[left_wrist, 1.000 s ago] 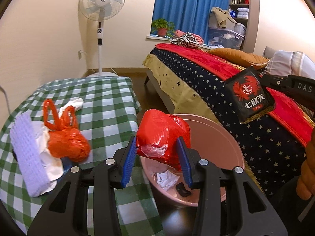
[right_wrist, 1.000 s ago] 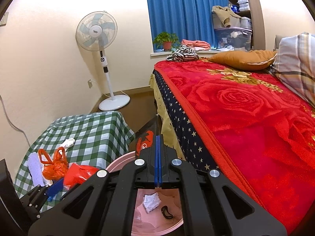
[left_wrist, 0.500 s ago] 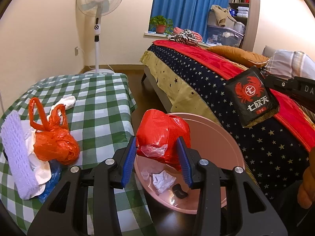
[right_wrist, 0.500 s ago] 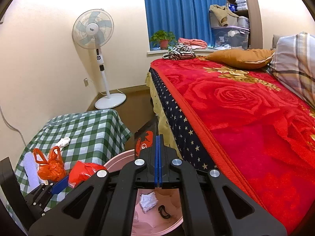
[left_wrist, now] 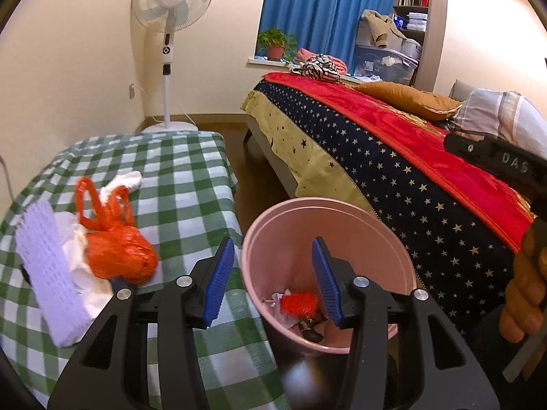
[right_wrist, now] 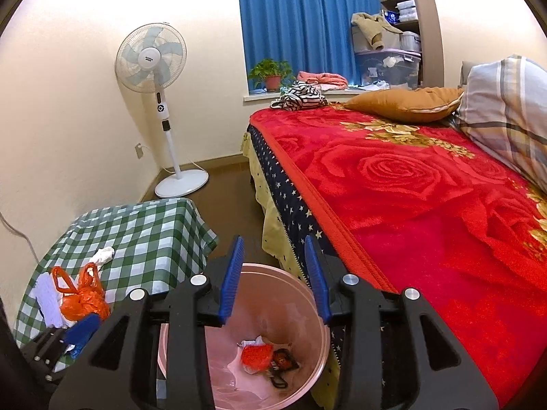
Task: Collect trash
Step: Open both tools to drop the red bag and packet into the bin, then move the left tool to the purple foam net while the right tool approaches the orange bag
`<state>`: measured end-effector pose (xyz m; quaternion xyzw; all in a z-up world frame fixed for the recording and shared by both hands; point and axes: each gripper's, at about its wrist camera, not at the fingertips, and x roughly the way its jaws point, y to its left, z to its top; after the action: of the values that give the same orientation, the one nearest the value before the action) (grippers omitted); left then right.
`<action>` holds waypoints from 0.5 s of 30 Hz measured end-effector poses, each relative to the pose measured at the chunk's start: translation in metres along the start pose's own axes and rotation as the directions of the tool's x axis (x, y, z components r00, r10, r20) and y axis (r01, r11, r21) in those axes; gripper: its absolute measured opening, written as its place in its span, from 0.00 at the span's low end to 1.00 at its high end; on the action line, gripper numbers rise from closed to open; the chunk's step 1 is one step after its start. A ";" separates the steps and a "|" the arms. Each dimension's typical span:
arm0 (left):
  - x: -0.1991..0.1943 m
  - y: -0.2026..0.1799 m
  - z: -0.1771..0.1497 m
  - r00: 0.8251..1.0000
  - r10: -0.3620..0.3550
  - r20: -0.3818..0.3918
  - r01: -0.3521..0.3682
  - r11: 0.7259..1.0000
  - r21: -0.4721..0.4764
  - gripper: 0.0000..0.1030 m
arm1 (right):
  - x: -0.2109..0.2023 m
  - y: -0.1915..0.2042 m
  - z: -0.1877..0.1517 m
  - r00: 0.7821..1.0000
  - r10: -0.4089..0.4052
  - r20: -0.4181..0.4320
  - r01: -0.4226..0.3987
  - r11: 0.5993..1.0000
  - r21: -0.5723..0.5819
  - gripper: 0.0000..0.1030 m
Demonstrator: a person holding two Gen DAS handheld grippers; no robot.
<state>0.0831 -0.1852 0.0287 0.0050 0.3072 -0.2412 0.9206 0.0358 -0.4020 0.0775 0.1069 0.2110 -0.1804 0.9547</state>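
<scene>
we hold both grippers over the pink bin (left_wrist: 393, 235), which stands on the floor between the checked table (left_wrist: 191, 171) and the bed (left_wrist: 393, 157), so whatever we let go falls straight in. the left gripper (left_wrist: 271, 280) has its jaws opening with nothing between them, and the right gripper (right_wrist: 275, 276) is opening too, also empty. a red bag (right_wrist: 254, 357), a dark wrapper (right_wrist: 283, 362) and some white paper lie at the bottom of the bin. the rest of the trash waits on the table: an orange bag (left_wrist: 116, 256), white tissue (left_wrist: 126, 179) and a white mesh sleeve (left_wrist: 44, 266), close enough for the left gripper to reach next, we judge.
</scene>
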 end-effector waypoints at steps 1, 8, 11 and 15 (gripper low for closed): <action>-0.004 0.002 0.001 1.000 0.004 0.005 -0.004 1.000 0.001 0.45 | -0.001 0.001 0.000 1.000 0.001 0.002 -0.001 1.000 0.000 0.37; -0.040 0.020 0.009 0.998 0.039 0.046 -0.040 0.999 0.001 0.44 | -0.007 0.012 -0.006 1.000 0.016 0.002 -0.016 1.000 -0.022 0.37; -0.053 0.028 0.011 0.997 0.054 0.061 -0.054 0.999 0.000 0.44 | -0.009 0.018 -0.008 1.000 0.022 0.003 -0.022 0.999 -0.032 0.37; -0.071 0.041 0.011 0.994 0.075 0.079 -0.074 0.997 -0.010 0.44 | -0.014 0.026 -0.010 0.999 0.032 0.009 -0.032 0.999 -0.044 0.37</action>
<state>0.0581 -0.1195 0.0726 0.0036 0.2709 -0.2055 0.9404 0.0299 -0.3711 0.0779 0.0882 0.2084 -0.1611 0.9606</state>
